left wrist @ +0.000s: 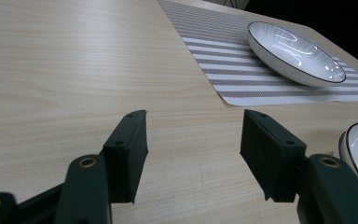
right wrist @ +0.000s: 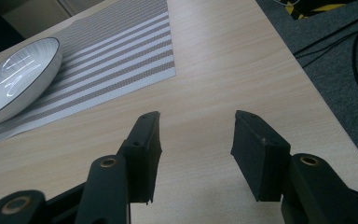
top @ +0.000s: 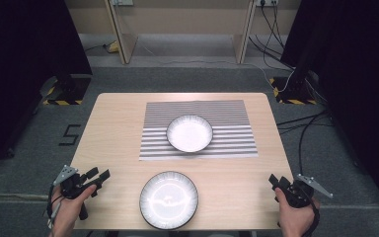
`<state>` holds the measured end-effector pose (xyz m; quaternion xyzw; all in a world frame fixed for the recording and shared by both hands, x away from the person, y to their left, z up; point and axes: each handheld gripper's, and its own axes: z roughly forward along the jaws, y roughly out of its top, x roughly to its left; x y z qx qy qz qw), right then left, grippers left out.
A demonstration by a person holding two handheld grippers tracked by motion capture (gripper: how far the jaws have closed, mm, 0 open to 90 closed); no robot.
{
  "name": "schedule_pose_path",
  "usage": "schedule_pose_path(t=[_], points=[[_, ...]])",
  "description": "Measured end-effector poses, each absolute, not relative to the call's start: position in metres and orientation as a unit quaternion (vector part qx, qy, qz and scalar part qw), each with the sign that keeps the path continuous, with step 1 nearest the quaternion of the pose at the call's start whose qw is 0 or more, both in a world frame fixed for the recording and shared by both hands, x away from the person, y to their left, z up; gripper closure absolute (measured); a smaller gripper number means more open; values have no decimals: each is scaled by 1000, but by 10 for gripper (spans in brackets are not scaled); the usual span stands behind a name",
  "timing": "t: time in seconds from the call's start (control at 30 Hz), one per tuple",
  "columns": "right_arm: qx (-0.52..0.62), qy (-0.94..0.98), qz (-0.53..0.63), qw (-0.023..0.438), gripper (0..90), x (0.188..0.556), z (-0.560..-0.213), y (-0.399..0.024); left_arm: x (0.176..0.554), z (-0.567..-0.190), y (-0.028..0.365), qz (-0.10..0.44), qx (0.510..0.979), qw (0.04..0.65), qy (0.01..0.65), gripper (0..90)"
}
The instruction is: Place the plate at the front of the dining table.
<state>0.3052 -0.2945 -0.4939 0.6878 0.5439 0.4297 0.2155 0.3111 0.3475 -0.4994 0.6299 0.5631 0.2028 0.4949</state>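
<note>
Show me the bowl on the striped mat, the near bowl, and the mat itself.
Bowl on mat (top: 189, 133), high view, inner base.
Near bowl (top: 169, 199), high view, inner base.
Striped mat (top: 227, 116), high view, bare right part.

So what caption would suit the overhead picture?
Two open claws, left and right, wait beside the near plate; another sits on a striped mat.

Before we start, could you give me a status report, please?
Both grippers open, empty. Near plate on bare table, far plate on mat. Nothing between.

High view looks down from above; both gripper views skim low — sharing the striped mat (top: 197, 129).
</note>
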Motion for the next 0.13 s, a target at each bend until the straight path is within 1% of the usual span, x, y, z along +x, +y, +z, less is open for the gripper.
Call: schedule_pose_path(t=[0.13], points=[[685, 547, 431, 211, 513, 304, -497, -292, 312, -502, 346, 204, 631, 492, 563, 403]])
